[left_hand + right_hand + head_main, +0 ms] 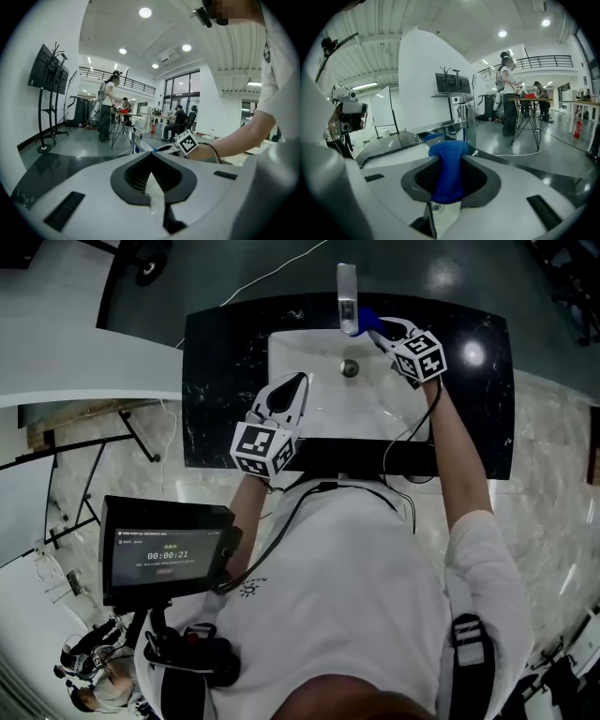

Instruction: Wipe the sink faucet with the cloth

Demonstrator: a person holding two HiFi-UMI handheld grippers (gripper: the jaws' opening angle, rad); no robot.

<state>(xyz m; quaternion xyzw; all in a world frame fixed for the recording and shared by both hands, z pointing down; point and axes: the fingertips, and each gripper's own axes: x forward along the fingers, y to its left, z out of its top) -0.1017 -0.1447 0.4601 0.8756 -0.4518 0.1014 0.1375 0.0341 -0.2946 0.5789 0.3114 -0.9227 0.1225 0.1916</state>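
While the left gripper (301, 381) hangs over the front left part of the white sink (380, 409), its jaws are pressed together with nothing between them, as its own view shows: the two dark pads meet in a single line and only the grey floor of a large hall lies beyond. The right gripper (373, 326) reaches across the basin to the back rim, its marker cube (419, 354) turned up toward the head camera and the person's bare forearm (457, 456) stretched out behind it. Its jaws stand partly apart and pinch a blue cloth (447, 171), which fills the gap between the pads and bulges out past the tips as a rounded wad. In the head view that blue wad lies at the right side of the chrome faucet (348, 298), low on the spout; whether it presses on the metal or sits just beside it cannot be told. The right gripper view shows the faucet close behind the cloth, with a blue reflection on its shiny surface. The sink is set in a black marbled bench (217, 362), and its round drain (350, 368) lies just below the faucet, between the two grippers. At the person's left side, a small screen (167, 554) on a mount shows a running timer
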